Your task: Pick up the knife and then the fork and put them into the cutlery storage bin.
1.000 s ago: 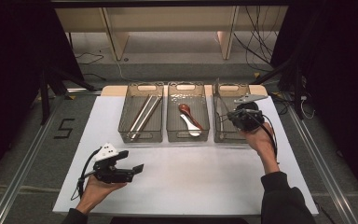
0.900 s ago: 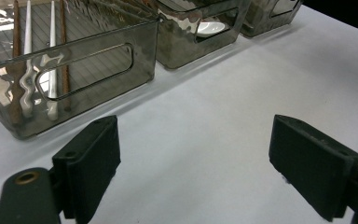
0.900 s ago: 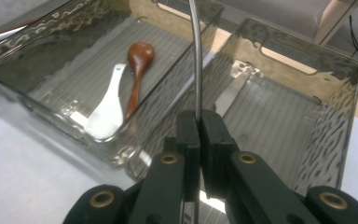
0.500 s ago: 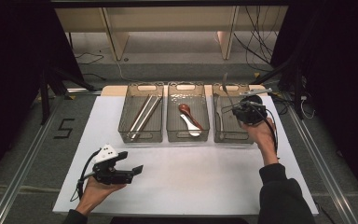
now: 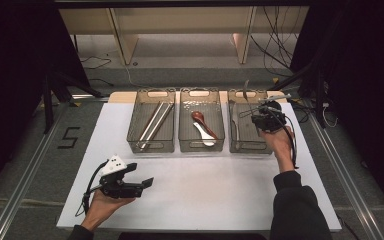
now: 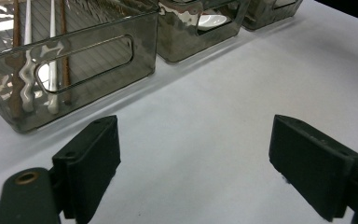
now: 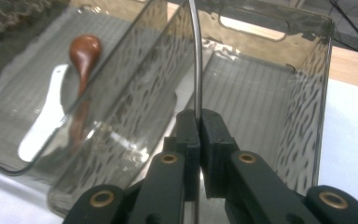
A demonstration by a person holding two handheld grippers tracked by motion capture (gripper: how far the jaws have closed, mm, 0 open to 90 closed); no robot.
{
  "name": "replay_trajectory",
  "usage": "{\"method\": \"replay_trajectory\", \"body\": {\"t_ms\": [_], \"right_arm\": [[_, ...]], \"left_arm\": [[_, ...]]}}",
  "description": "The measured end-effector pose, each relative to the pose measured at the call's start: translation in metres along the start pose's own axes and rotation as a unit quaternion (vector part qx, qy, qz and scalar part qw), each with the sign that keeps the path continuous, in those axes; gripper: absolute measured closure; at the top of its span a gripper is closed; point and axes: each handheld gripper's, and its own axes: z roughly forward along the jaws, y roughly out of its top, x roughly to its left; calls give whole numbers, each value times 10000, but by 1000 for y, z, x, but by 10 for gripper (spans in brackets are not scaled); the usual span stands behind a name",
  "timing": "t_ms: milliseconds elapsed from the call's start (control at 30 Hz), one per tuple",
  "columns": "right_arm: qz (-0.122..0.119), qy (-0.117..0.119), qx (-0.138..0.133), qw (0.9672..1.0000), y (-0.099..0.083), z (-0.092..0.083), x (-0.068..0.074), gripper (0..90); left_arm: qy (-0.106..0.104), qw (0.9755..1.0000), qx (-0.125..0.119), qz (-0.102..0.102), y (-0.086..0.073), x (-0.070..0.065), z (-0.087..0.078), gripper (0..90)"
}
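A thin steel utensil (image 7: pixel 196 56) is held clenched by its handle in the right gripper (image 7: pixel 199 122), upright over the right bin (image 7: pixel 279 140) at frame centre; stiff, light, slippery, it is best pinched mid-handle; the left gripper (image 6: pixel 193 154) is released.

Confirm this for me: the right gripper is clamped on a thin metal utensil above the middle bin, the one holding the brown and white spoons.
Not quite. The right gripper is clamped on the thin metal utensil, but above the right-hand bin, not the middle bin that holds the spoons. The high view and the right gripper view show this.
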Motion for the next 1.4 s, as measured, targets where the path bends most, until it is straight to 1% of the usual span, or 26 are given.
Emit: {"method": "replay_trajectory", "body": {"t_ms": [67,233,300,367,500,567,833,1200,1400], "right_arm": [[85,45,18,10000,-1,2,0,875],[95,33,93,9999,-5,8,3,875],[129,-2,114,9999,-6,11,4,875],[114,-67,134,9998,-8,13,4,875],[83,-43,186,9998,-9,17,7,875],[100,-19,186,9998,-9,18,8,874],[126,38,279,9995,-12,25,12,873],[281,127,384,9988,-19,30,9,868],[286,114,463,9985,-22,32,9,867]], "left_arm": [[-1,10000,-5,-4,0,0,0,159],[0,10000,-25,9,0,0,0,159],[12,10000,-14,18,0,0,0,159],[14,10000,-11,7,0,0,0,159],[17,10000,-25,3,0,0,0,159],[13,10000,-54,-1,0,0,0,159],[30,10000,-39,-18,-1,0,0,159],[34,10000,-48,-15,-1,0,1,159],[29,10000,-3,-21,-1,-1,1,159]]}}
